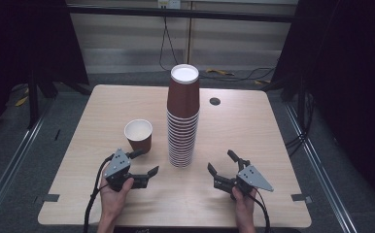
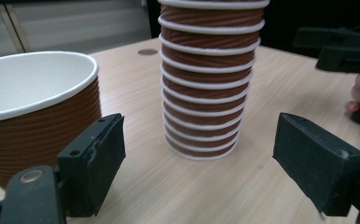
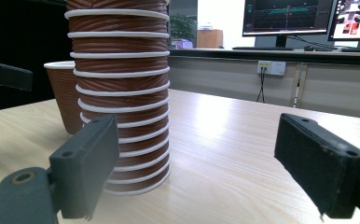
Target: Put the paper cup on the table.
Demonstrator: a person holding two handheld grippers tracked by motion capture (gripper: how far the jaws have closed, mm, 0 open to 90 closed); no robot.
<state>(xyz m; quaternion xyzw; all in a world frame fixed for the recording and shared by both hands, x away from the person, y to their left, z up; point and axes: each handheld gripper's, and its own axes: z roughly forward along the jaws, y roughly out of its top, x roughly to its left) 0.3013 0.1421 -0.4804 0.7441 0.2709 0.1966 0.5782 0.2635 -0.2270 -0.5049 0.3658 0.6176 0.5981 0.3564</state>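
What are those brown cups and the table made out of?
The stack of cups and the single cup look like paper: ribbed matte brown walls, white rolled rims. The table looks like pale wood, maybe laminate: smooth, fine grain lines, faint sheen.

Light wooden table (image 1: 253,131), rounded corners, a small dark grommet hole (image 1: 214,101) near the far edge. On it, a tall stack of brown ribbed paper cups (image 1: 182,119) stands upside down mid-table (white rims banding it), and a single upright brown paper cup (image 1: 138,135) sits just left.
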